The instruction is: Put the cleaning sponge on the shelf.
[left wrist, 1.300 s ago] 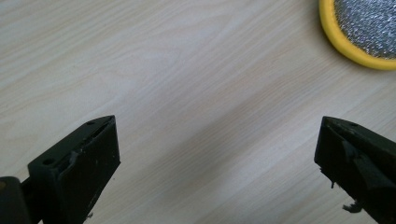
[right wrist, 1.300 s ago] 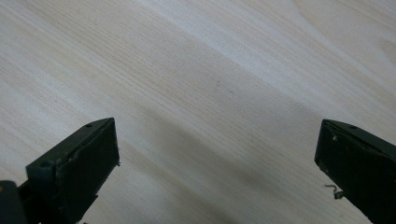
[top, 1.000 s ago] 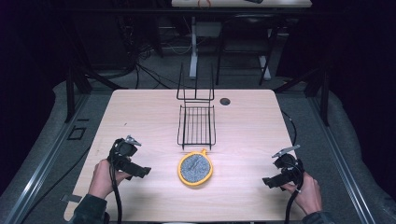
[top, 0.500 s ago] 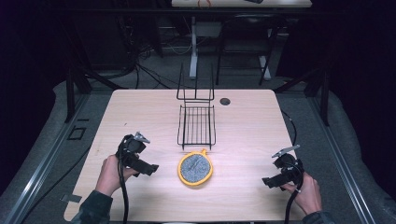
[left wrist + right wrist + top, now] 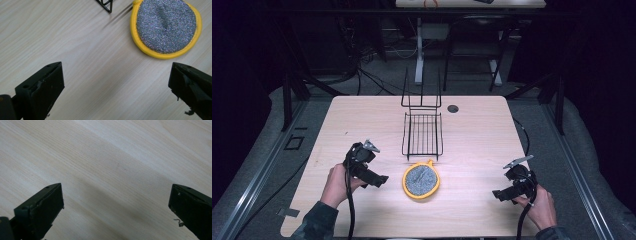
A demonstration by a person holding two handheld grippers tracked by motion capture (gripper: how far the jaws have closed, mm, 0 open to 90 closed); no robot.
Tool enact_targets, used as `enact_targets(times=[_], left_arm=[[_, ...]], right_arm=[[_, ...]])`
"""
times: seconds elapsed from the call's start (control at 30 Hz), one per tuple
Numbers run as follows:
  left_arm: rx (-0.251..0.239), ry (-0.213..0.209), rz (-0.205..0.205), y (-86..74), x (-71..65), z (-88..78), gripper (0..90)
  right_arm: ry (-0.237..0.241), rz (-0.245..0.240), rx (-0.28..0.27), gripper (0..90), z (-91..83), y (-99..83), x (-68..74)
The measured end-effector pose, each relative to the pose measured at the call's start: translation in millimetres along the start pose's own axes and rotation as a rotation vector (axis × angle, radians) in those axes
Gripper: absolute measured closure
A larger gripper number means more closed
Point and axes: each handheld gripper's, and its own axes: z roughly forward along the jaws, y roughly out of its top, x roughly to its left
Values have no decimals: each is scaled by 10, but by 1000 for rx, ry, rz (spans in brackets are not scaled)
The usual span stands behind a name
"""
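A round scouring pad (image 5: 421, 180) with a yellow rim and a grey glittery face lies flat on the wooden table, just in front of a black wire rack (image 5: 422, 134). My left gripper (image 5: 380, 180) is open, a short way left of the pad and pointing at it. In the left gripper view the pad (image 5: 166, 27) sits ahead at the upper right, beyond the wide-apart jaws, and the gripper (image 5: 116, 87) holds nothing. My right gripper (image 5: 499, 195) hovers open near the table's front right corner. In the right gripper view it (image 5: 116, 207) has bare wood between its jaws.
The wire rack has a tall upright back (image 5: 421, 92) facing away. A dark round hole (image 5: 453, 108) is in the table's far right part. Table edges (image 5: 312, 150) drop to dark floor; another desk (image 5: 467, 4) stands far behind. Bare wood (image 5: 482, 145) lies between rack and right gripper.
My left gripper has moved right and forward, closing toward the pad. The right gripper has stayed where it was.
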Motion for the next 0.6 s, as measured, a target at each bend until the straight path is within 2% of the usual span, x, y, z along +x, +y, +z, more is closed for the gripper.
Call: enact_targets(times=[0.6], left_arm=[[2, -22, 42, 182, -74, 69, 2]], right_arm=[[7, -2, 8, 0, 10, -2, 3]])
